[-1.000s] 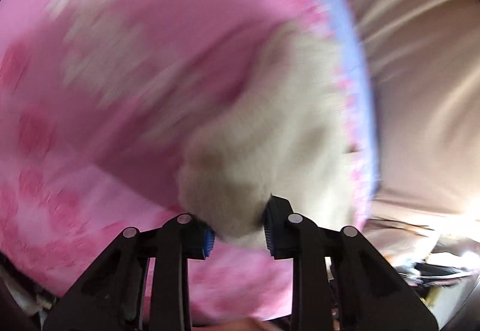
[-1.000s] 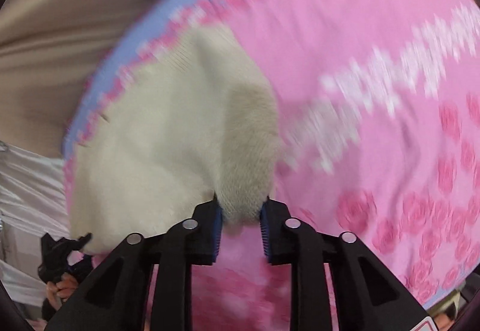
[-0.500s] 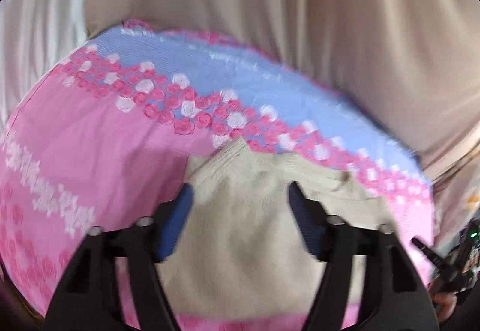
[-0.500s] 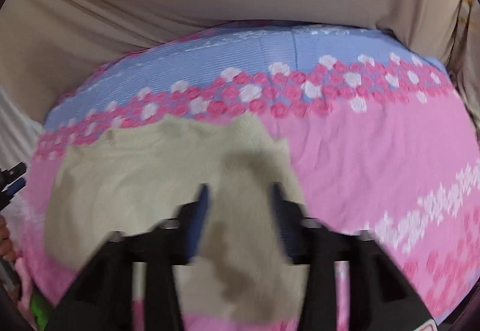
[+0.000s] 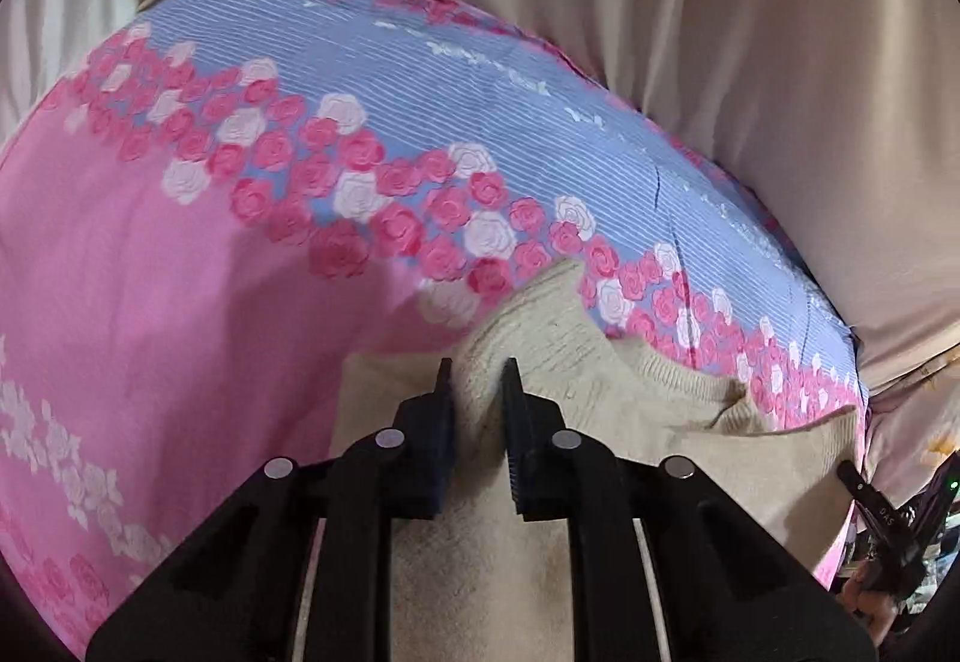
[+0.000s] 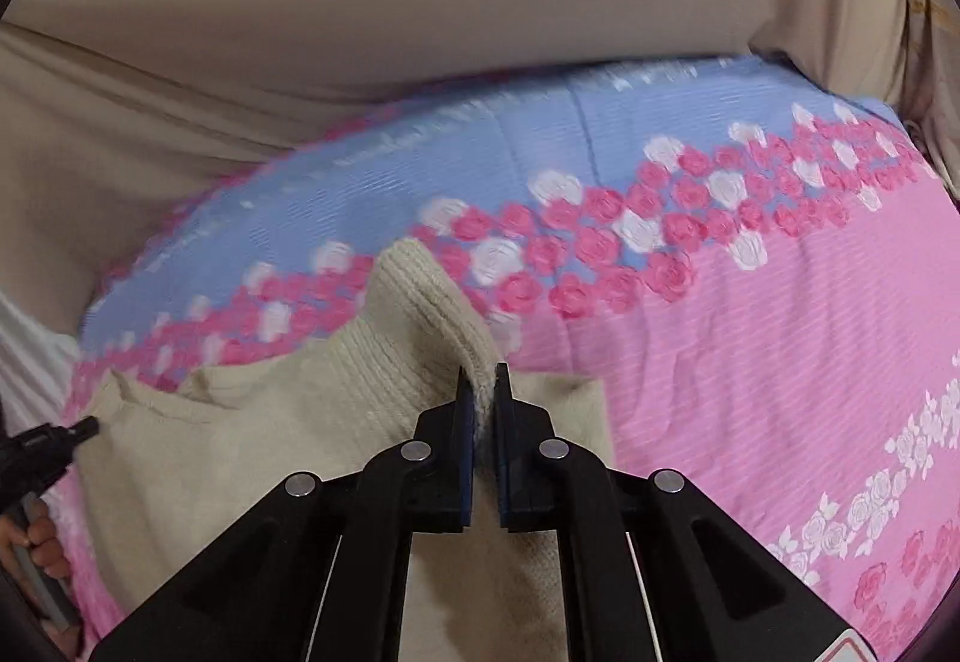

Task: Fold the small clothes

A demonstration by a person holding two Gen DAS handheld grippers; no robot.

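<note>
The cream knit (image 5: 660,410) lies on the pink bedspread (image 5: 150,302), near its blue rose-edged border; in the left view it fills the lower middle out to 4 o'clock, in the right view the lower middle out to 8 o'clock. Each claw has just been closing, and each now pinches a raised peak of the knit's far edge. The left gripper (image 5: 477,380) holds a ribbed fold between narrow jaws, and the right gripper (image 6: 478,383), nearly shut, has a thin ridge of rib between its pads. The step in hand looks like the grasp that opens a fold: both upper corners are taken and slightly lifted. The next move likely calls for carrying both peaks together toward 6 o'clock, level with each other, so the edge lands straight on the lower half. Beige sheeting (image 6: 420,2) hangs behind the bed at 12 o'clock.
</note>
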